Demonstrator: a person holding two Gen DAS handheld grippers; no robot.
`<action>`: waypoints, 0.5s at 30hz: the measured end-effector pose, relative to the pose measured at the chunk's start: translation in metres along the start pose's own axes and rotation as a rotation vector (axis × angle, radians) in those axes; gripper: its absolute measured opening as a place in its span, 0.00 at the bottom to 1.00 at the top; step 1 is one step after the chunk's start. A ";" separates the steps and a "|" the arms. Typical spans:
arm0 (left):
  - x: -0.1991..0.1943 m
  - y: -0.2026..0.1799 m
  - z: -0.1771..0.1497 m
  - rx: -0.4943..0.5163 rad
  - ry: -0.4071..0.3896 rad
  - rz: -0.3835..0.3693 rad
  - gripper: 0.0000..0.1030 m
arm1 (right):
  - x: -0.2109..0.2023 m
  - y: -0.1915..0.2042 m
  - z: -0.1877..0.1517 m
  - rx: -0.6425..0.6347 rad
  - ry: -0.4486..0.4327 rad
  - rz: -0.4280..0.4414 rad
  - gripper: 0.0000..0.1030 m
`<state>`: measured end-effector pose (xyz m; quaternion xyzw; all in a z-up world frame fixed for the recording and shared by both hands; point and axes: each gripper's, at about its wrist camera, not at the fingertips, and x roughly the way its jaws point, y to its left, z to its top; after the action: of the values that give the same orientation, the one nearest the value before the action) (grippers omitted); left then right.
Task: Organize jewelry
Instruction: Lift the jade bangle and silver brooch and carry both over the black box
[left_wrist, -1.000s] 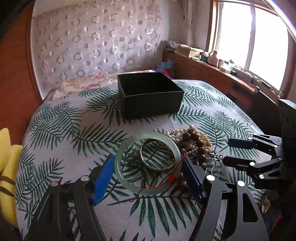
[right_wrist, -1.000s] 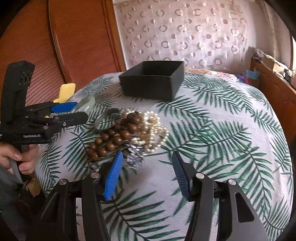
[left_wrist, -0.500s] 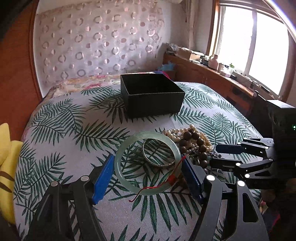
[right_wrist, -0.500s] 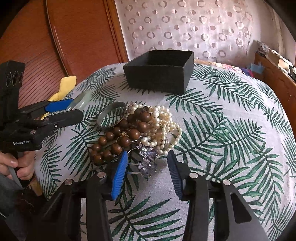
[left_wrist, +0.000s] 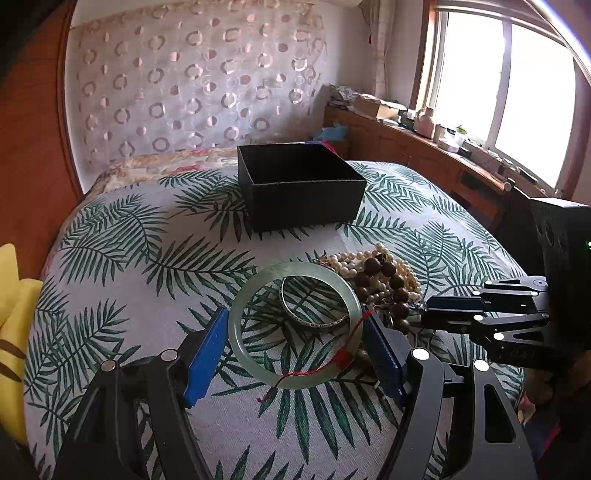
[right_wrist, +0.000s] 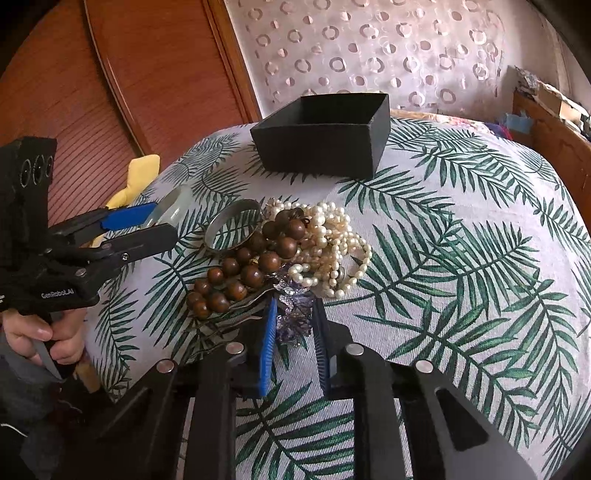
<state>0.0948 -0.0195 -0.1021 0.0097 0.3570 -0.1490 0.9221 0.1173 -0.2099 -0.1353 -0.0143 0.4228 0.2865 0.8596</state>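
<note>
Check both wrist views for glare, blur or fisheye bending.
Left wrist view: window blown out white, black box interior very dark, leaf-print cover bulges. Right wrist view: even light, no glare, pearls sharp, door panel lines curve.

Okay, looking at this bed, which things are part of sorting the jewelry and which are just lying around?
Part of the job:
- green bangle, between the left gripper jaws
- silver bangle
- brown beads
- pearls
- purple sparkly piece, right gripper jaws closing on it
- black box

Just lying around:
- yellow cushion
- clutter on the window ledge
</note>
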 end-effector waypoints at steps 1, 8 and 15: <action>0.000 0.000 0.000 0.000 0.000 0.000 0.67 | -0.001 0.000 -0.001 -0.003 -0.001 -0.003 0.21; -0.001 0.001 0.001 -0.001 -0.005 0.001 0.67 | -0.017 -0.003 -0.005 -0.030 -0.016 -0.057 0.21; -0.001 0.000 0.002 0.005 -0.003 -0.001 0.67 | -0.028 -0.019 -0.005 -0.021 -0.038 -0.158 0.21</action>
<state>0.0955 -0.0193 -0.0996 0.0117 0.3554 -0.1504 0.9225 0.1096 -0.2408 -0.1223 -0.0513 0.4007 0.2224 0.8873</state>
